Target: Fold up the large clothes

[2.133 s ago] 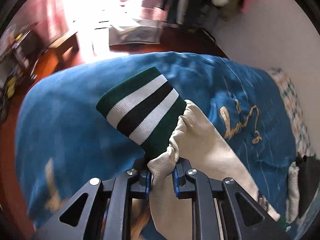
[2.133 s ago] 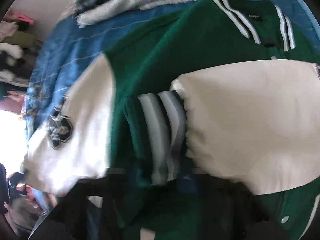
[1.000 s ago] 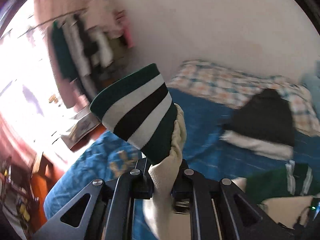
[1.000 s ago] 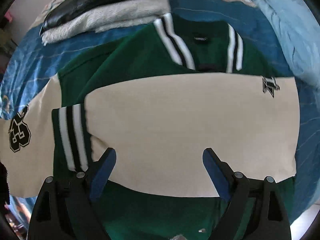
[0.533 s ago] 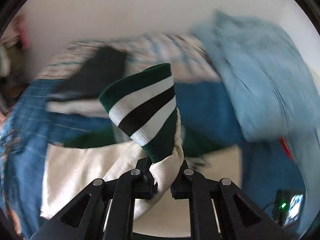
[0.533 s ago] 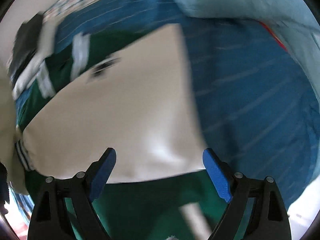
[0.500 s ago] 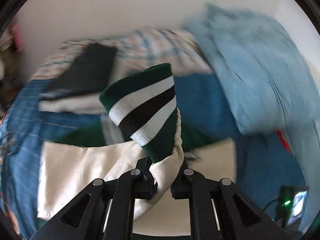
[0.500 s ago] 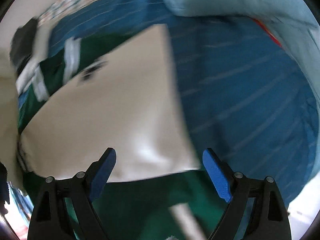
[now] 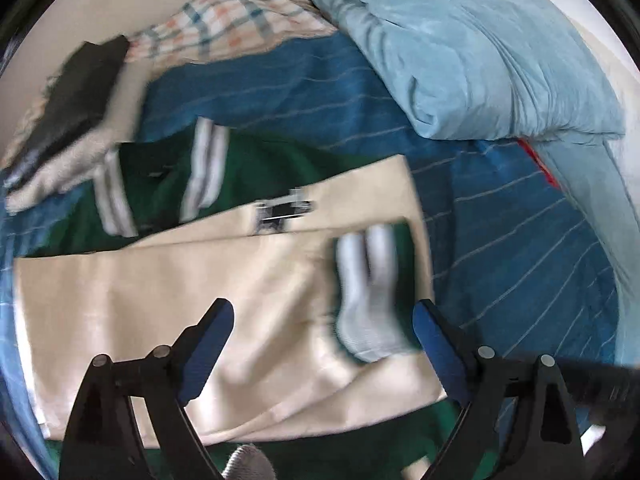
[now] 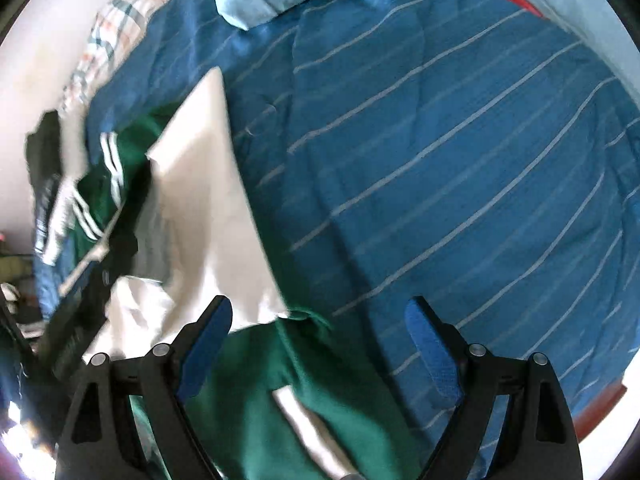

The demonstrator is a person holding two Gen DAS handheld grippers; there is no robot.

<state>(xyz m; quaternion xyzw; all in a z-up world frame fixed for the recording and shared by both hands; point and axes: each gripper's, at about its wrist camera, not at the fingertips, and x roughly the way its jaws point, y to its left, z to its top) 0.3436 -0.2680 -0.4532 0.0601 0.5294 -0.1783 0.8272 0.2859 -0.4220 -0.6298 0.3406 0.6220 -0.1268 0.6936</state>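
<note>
A green varsity jacket [image 9: 256, 168] with cream sleeves lies on the blue striped bedspread [image 9: 500, 216]. Both cream sleeves [image 9: 200, 304] are folded across its front, and a striped green cuff [image 9: 370, 296] rests on top at the right. My left gripper [image 9: 322, 344] is open and empty, just above the folded sleeves. My right gripper [image 10: 318, 342] is open and empty over the jacket's right side, where the green body [image 10: 280, 396] and a cream sleeve [image 10: 200, 208] meet the bedspread [image 10: 460, 180].
A light blue duvet [image 9: 480, 52] is bunched at the back right. A checked pillow [image 9: 232, 28] and a black and grey folded pile [image 9: 72, 96] lie at the back left by the wall. A red bed edge [image 10: 600, 404] shows at the lower right.
My left gripper carried the cuffed sleeve across the jacket, opened and let it go; the sleeve now lies on the other one. My right gripper stayed open and swung toward the jacket's right side.
</note>
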